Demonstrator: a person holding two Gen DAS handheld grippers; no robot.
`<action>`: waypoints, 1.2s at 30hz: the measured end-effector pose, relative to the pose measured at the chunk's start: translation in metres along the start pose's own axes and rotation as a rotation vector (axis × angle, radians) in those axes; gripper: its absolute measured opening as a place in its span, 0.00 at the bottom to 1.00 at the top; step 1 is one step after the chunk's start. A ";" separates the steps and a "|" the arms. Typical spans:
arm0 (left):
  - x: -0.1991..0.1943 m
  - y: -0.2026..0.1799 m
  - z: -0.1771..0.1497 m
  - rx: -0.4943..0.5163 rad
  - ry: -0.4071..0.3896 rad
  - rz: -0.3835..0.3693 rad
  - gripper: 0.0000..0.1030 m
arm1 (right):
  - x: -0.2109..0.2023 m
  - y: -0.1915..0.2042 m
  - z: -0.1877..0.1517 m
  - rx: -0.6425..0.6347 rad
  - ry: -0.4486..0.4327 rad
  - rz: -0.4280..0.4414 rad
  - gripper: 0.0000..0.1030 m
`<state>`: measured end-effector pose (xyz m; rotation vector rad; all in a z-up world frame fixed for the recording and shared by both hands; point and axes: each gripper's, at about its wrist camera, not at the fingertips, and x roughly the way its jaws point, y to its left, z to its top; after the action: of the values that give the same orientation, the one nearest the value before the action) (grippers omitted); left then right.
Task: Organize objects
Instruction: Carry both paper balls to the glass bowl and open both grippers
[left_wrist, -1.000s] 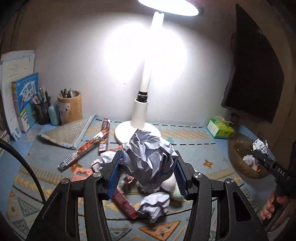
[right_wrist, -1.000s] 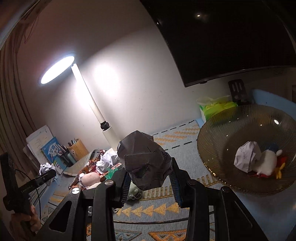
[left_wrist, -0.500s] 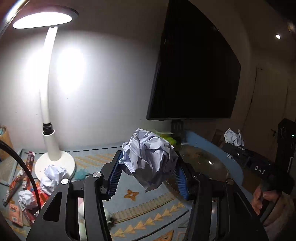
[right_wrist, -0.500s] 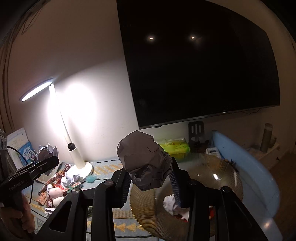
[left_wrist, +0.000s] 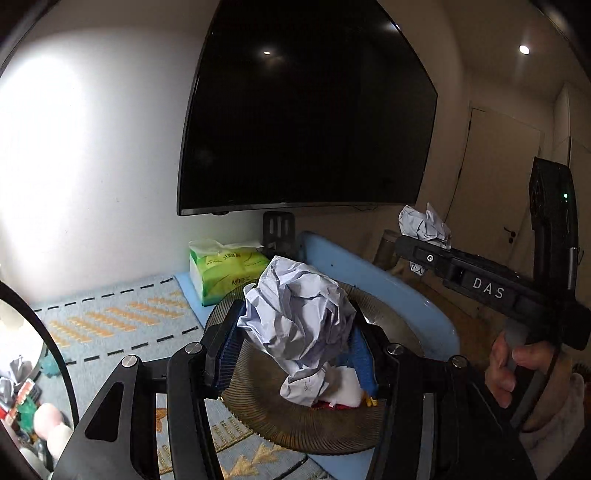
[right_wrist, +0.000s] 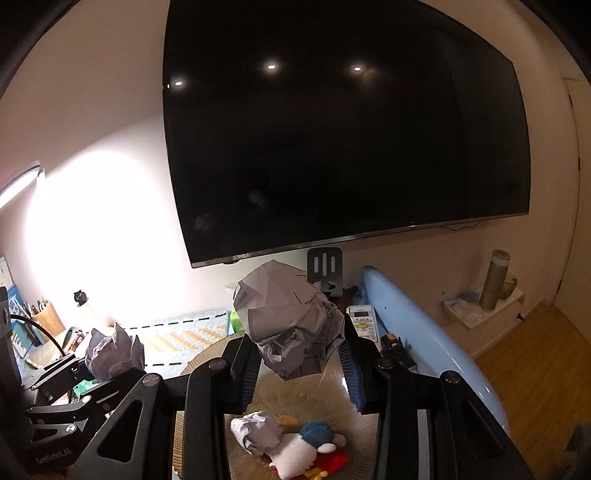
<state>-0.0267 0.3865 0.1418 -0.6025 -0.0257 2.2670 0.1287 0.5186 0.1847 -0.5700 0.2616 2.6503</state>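
My left gripper (left_wrist: 295, 343) is shut on a crumpled white paper ball (left_wrist: 299, 321) and holds it above the round brown ribbed bowl (left_wrist: 295, 424). My right gripper (right_wrist: 299, 365) is shut on a second crumpled paper ball (right_wrist: 288, 317), over the same bowl (right_wrist: 295, 398). The bowl holds a small paper ball (right_wrist: 255, 432) and a plush toy (right_wrist: 310, 446). The right gripper with its ball (left_wrist: 424, 223) shows at the right of the left wrist view. The left gripper's ball (right_wrist: 114, 350) shows at the left of the right wrist view.
A green tissue pack (left_wrist: 225, 269) stands by the wall behind the bowl. A large dark TV (right_wrist: 343, 140) hangs above. A light-blue raised edge (right_wrist: 424, 332) curves along the right, with a remote (right_wrist: 364, 321) beside it. The patterned mat (left_wrist: 110, 325) lies left, with clutter (left_wrist: 26, 398).
Both grippers have swung right from the lamp and the cluttered mat to the bowl, each carrying its paper ball. They now hang over the bowl.
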 end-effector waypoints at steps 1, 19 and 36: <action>0.004 0.001 0.000 -0.004 0.002 -0.001 0.48 | 0.003 -0.002 0.000 0.004 0.005 -0.003 0.37; 0.048 0.003 -0.014 -0.064 0.040 -0.028 0.55 | 0.042 -0.016 -0.011 0.070 0.115 -0.007 0.49; -0.009 0.003 0.001 0.025 -0.133 0.199 1.00 | 0.007 0.016 -0.001 0.229 0.122 0.123 1.00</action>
<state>-0.0239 0.3788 0.1460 -0.4578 -0.0032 2.4939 0.1160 0.5064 0.1816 -0.6588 0.6470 2.6546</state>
